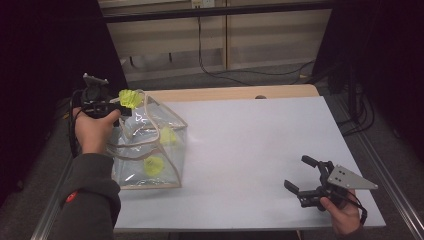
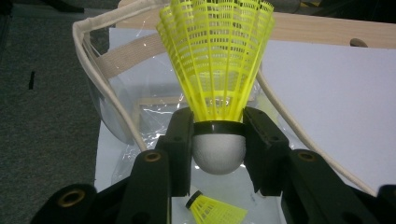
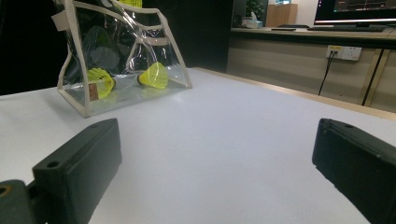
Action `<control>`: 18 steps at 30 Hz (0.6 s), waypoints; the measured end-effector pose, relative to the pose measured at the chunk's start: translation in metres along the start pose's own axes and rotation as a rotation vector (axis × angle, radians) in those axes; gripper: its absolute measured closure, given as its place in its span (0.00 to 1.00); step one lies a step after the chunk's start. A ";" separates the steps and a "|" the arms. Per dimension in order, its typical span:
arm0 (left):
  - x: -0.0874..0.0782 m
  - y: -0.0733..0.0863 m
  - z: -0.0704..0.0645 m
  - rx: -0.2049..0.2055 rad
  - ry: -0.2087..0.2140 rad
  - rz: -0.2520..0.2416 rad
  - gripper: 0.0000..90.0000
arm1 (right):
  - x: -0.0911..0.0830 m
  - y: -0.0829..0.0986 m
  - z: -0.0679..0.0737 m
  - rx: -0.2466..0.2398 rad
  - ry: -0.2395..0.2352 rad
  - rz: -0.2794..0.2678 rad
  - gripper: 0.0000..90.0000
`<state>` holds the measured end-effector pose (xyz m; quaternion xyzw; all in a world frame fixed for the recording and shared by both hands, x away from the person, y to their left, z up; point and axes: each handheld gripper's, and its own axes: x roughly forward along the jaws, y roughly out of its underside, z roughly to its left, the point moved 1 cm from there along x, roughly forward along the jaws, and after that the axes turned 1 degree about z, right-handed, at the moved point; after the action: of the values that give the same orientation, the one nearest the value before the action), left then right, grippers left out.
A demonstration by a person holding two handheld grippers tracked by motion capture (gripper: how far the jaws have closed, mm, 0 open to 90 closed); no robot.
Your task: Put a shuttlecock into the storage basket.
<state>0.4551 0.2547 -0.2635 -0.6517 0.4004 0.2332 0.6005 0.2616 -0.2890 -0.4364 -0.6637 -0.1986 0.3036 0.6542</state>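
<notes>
My left gripper point(image 1: 121, 104) is shut on a yellow shuttlecock point(image 1: 129, 98), held over the open top of a clear plastic bag point(image 1: 172, 135) at the table's left. In the left gripper view the jaws clamp the shuttlecock point(image 2: 215, 60) at its white cork base point(image 2: 218, 152), skirt pointing away, the bag's cream-trimmed mouth point(image 2: 88, 56) below. Two more yellow shuttlecocks point(image 1: 154, 165) point(image 1: 168, 136) lie inside the bag; one point(image 2: 215, 211) shows beneath the jaws. My right gripper point(image 1: 301, 174) rests open near the table's front right corner, nothing between its jaws, facing the bag point(image 3: 168, 56).
The white table sheet point(image 1: 250, 145) is bare between the bag and the right gripper. A wooden table edge point(image 1: 235, 93) runs along the back. Cables point(image 1: 260, 72) lie on the floor behind; a metal rail point(image 1: 395, 190) borders the right side.
</notes>
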 end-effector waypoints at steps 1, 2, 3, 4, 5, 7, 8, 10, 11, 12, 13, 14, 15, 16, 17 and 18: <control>0.001 0.000 0.000 0.001 0.001 0.000 0.72 | 0.000 0.000 0.000 0.001 -0.002 0.000 0.01; 0.001 0.000 -0.001 0.000 0.002 0.001 0.72 | 0.000 0.000 0.000 0.001 -0.001 0.000 0.01; 0.002 0.000 -0.001 0.001 0.000 0.002 0.72 | 0.000 0.000 0.000 0.004 -0.002 -0.001 0.01; 0.002 0.000 -0.001 -0.001 0.000 0.000 0.72 | 0.000 0.000 -0.001 0.001 0.001 -0.004 0.01; 0.003 0.000 -0.002 0.003 -0.001 0.005 0.72 | -0.001 0.000 -0.001 0.006 0.003 -0.002 0.01; 0.004 0.000 -0.002 0.005 -0.003 0.007 0.72 | -0.001 0.000 -0.001 0.004 0.005 -0.003 0.01; 0.005 0.000 -0.003 0.003 -0.004 0.008 0.72 | -0.001 0.000 -0.001 0.002 0.006 -0.004 0.01; 0.006 0.000 -0.003 0.005 -0.003 0.011 0.72 | -0.001 0.000 -0.001 0.002 0.005 -0.003 0.01; 0.006 0.000 -0.003 0.005 -0.005 0.012 0.72 | -0.001 0.000 -0.001 0.003 0.004 -0.004 0.01; 0.006 0.000 -0.003 0.006 -0.010 0.011 0.72 | -0.001 0.000 -0.001 0.001 0.005 -0.004 0.01; 0.007 0.000 -0.003 0.004 -0.009 0.011 0.72 | -0.001 0.000 -0.001 0.001 0.004 -0.005 0.01; 0.007 0.000 -0.003 0.003 -0.009 0.013 0.72 | -0.001 0.000 -0.001 0.005 0.004 -0.007 0.01; 0.008 0.000 -0.003 0.003 -0.014 0.013 0.72 | -0.001 0.000 -0.001 0.004 0.004 -0.007 0.01; 0.008 0.000 -0.003 0.004 -0.016 0.013 0.72 | -0.001 0.000 -0.001 0.007 0.004 -0.006 0.01; 0.009 0.001 -0.003 0.004 -0.014 0.016 0.72 | -0.001 -0.001 -0.001 0.009 0.003 -0.006 0.01; 0.010 0.001 -0.003 0.004 -0.012 0.018 0.72 | -0.001 -0.001 -0.001 0.008 0.003 -0.005 0.01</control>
<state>0.4591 0.2493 -0.2711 -0.6454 0.4030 0.2416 0.6022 0.2612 -0.2907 -0.4357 -0.6609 -0.1982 0.3016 0.6580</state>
